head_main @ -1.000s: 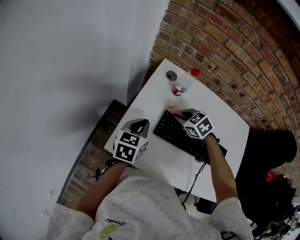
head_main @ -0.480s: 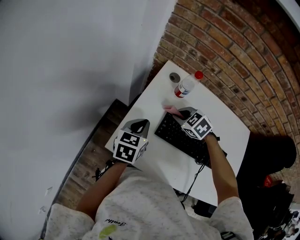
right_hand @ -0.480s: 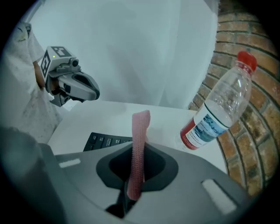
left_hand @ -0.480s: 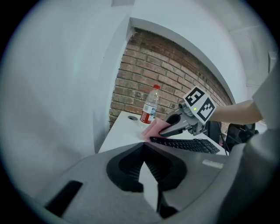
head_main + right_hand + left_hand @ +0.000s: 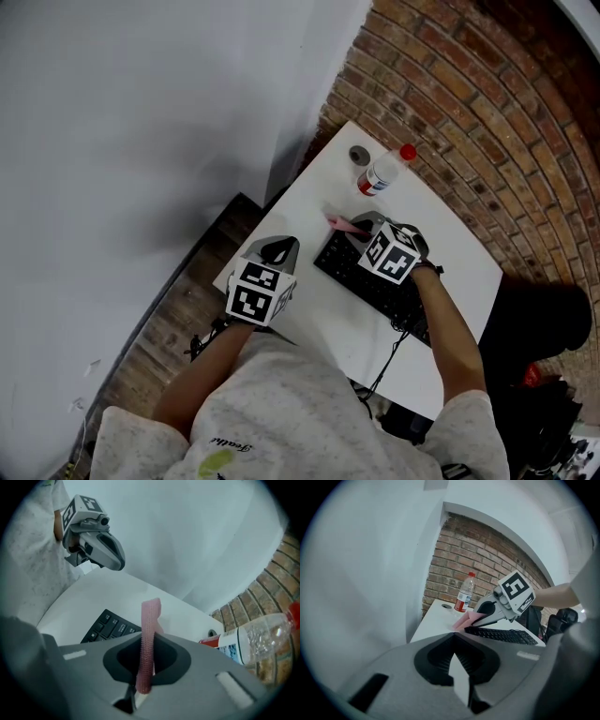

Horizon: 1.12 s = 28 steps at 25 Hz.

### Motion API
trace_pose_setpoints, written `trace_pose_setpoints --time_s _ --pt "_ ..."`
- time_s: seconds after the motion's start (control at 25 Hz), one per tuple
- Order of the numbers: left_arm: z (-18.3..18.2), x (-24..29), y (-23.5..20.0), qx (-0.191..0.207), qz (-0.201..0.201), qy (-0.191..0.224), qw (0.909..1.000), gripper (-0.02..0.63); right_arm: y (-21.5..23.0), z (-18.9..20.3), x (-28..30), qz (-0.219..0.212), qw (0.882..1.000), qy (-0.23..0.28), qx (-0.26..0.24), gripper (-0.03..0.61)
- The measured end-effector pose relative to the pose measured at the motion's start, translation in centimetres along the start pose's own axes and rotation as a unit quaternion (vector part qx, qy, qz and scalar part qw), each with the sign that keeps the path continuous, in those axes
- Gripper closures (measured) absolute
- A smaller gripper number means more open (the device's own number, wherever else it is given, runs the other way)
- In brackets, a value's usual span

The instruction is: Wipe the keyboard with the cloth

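A black keyboard [image 5: 375, 284] lies slanted on the white table [image 5: 319, 309]. My right gripper [image 5: 361, 232] is at the keyboard's far left end, shut on a pink cloth [image 5: 343, 225] that sticks out past its tips over the keyboard's corner. In the right gripper view the cloth [image 5: 150, 620] stands as a narrow strip pinched between the jaws of the right gripper [image 5: 147, 645], with keyboard keys [image 5: 108, 625] just below. My left gripper [image 5: 274, 253] hovers at the table's near left edge, shut and holding nothing, apart from the keyboard. Its view shows the cloth [image 5: 465, 619] and the keyboard [image 5: 501, 634].
A clear plastic bottle [image 5: 379, 172] with a red cap stands at the table's far corner, with a small grey round lid [image 5: 358, 155] beside it. A brick wall [image 5: 487, 112] rises behind the table and a white wall is on the left. A cable [image 5: 386, 361] hangs off the near edge.
The right gripper with the cloth has shifted slightly at the keyboard's far left end. The left gripper has stayed where it was. The head camera has drifted a little.
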<state>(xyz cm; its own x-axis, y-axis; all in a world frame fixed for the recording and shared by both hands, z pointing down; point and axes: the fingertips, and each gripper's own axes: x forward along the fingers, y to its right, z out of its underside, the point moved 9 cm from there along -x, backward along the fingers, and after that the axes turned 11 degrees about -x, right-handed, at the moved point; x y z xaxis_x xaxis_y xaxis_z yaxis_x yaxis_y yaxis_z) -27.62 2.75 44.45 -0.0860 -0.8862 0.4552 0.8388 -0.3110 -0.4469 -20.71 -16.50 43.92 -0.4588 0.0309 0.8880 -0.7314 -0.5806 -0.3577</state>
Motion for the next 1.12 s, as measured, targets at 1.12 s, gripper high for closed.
trace_pose_setpoints --time_s 1.12 --pt "3.5 -4.1 1.8 -0.052 -0.070 0.044 0.9952 0.617 -3.1 -3.3 1.5 -0.082 0.989 0.001 -0.124 0.555"
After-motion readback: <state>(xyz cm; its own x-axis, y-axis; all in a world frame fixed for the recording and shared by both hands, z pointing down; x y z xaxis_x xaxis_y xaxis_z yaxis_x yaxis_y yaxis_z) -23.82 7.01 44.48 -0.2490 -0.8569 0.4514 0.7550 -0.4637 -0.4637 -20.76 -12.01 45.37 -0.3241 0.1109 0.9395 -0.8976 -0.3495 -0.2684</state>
